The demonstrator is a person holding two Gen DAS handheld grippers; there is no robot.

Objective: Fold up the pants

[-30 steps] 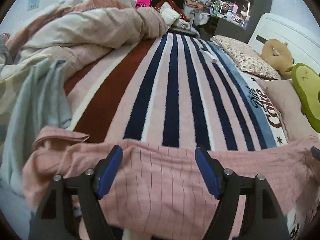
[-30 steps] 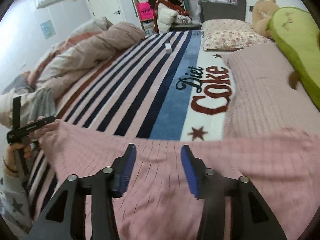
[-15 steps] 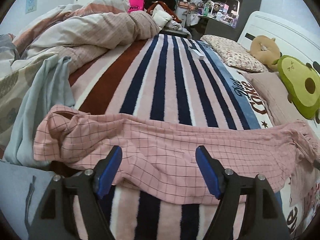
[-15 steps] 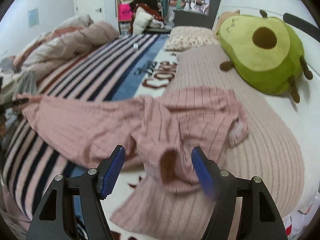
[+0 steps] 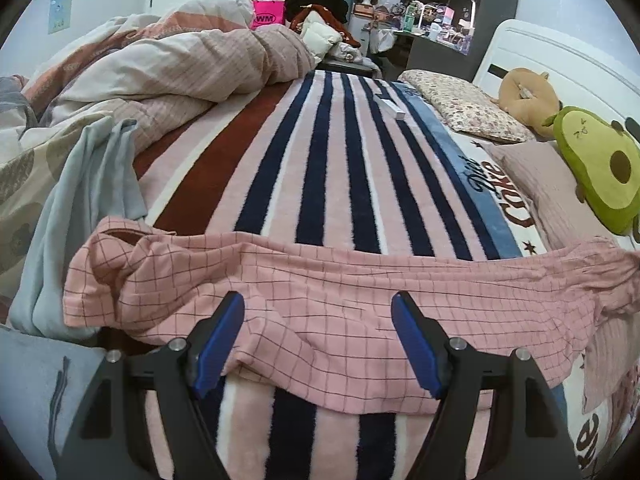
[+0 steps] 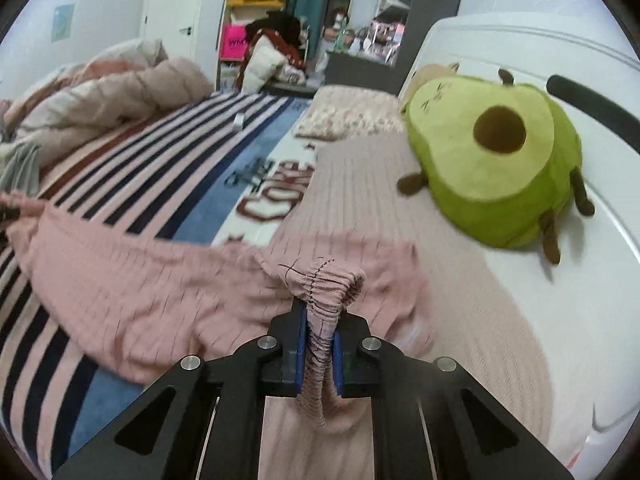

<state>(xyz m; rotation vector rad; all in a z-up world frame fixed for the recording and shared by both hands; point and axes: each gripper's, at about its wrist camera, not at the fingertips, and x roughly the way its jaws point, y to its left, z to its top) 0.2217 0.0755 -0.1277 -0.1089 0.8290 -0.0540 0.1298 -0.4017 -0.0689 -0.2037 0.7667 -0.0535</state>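
— Where are the pants?
— The pink checked cotton pants [image 5: 320,300] lie across my striped fleece blanket [image 5: 320,168].
— Grippers?
— My right gripper [image 6: 320,344] pinches their gathered waistband; my left gripper [image 5: 318,336] hovers spread above the leg.

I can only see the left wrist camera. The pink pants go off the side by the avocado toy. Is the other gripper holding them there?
Observer: Yes. The right gripper is shut on the gathered waistband of the pink pants.
Operator: Is the waistband flat on the bed?
Observer: No, it is bunched between the blue pads and sticks up above them.
Operator: What is under it?
Observer: A ribbed pink pillow, with the avocado toy just beyond it.
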